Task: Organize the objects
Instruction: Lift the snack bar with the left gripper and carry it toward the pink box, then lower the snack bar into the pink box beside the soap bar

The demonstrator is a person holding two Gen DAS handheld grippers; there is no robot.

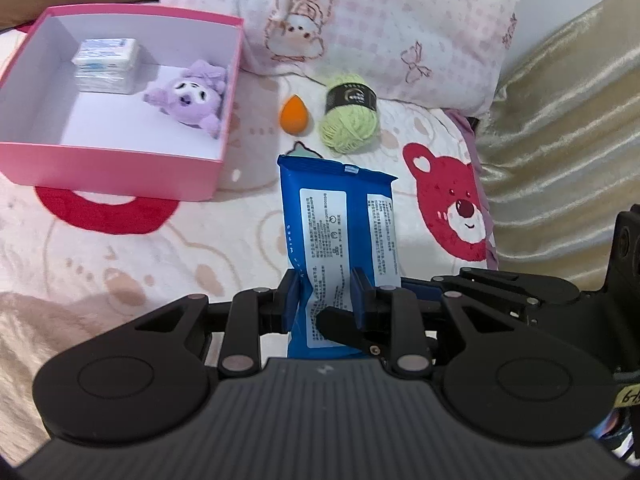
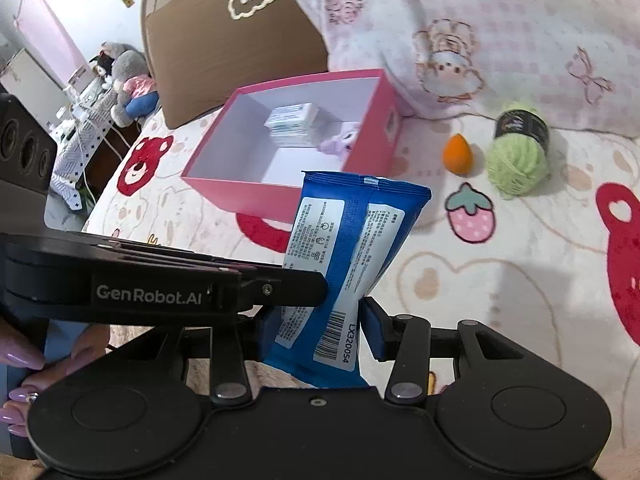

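A bedspread (image 1: 140, 264) printed with red bears and a strawberry covers the whole bed, and a pink checked pillow (image 1: 400, 28) lies along its far edge, with a brown cushion (image 2: 224, 44) beside it.

On the bedspread sits a pink box (image 1: 112, 168), open at the top and white inside. In it a stack of small white tissue packs (image 1: 107, 65) stands at the far wall, and a purple plush toy (image 1: 188, 96) lies just beside the stack, against the box's right wall.

Held up off the bedspread, in front of the box and to its right, is a blue wipes pack (image 1: 340, 216), its printed label side facing up. Both tools have it by its near end. The left gripper (image 1: 325, 300) is pinched nearly closed, its blue pads squeezing a fold of the wrapper. The right gripper (image 2: 320, 328) stands partly open with the barcode end of the pack between its fingers; the left pad presses the wrapper, but I cannot tell whether the right pad touches it. In the right wrist view the left tool reaches in from the side across the pack, and a hand (image 2: 28, 376) with lilac nails shows at the lower left corner.

Beyond the pack, near the pillow, a ball of green yarn (image 1: 350, 118) with a black band lies on the bedspread, and just left of it, apart, a small orange makeup sponge (image 1: 294, 114).
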